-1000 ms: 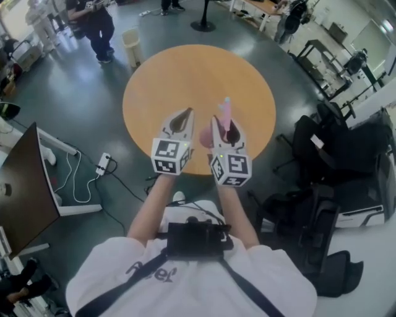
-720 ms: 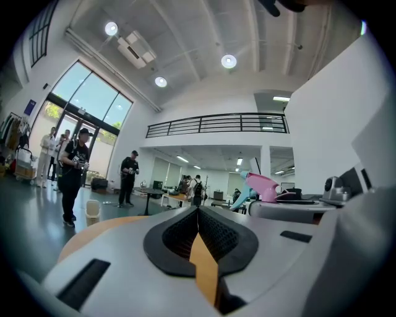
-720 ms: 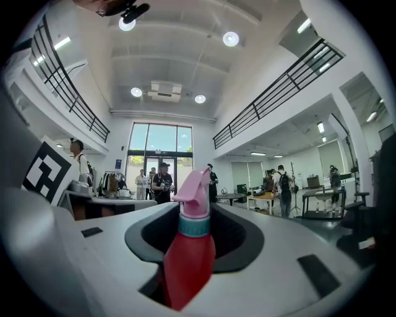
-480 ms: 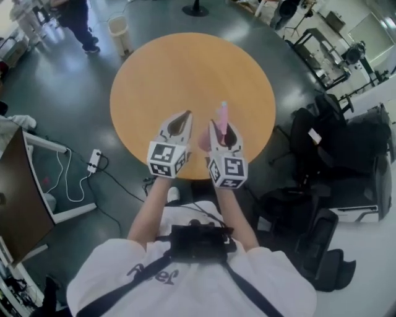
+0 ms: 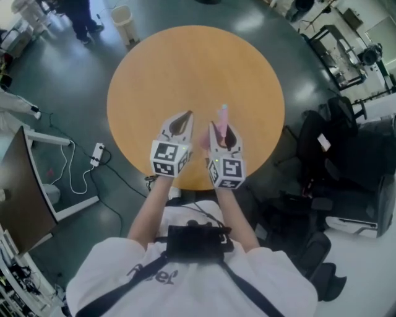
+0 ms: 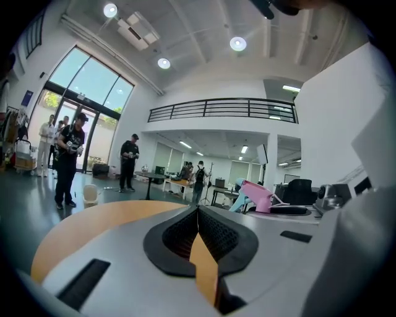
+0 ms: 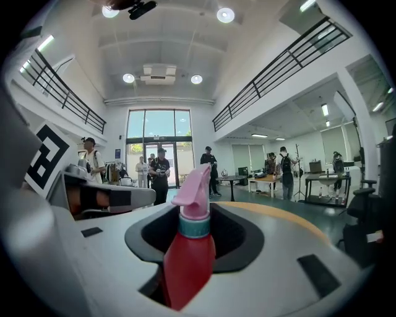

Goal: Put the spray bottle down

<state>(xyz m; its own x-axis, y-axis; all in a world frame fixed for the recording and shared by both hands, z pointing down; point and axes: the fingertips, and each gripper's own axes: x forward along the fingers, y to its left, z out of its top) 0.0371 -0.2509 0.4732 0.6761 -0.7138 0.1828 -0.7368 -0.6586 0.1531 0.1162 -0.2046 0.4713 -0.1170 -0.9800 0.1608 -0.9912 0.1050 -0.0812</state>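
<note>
My right gripper is shut on the spray bottle, which has a red body, a teal collar and a pink trigger head. In the right gripper view the spray bottle stands between the two jaws with its head pointing away from me. It hangs over the near part of the round orange table. My left gripper is beside it on the left, shut and empty. In the left gripper view the left gripper has its jaw tips together, and the bottle's pink head shows at the right.
A pale bin and a standing person are beyond the table. Dark office chairs crowd the right side. A dark desk and a power strip with cable lie to the left. More people stand far off.
Both grippers have moved forward over the table's near edge and come lower. The bottle stays in the right gripper's hold.
</note>
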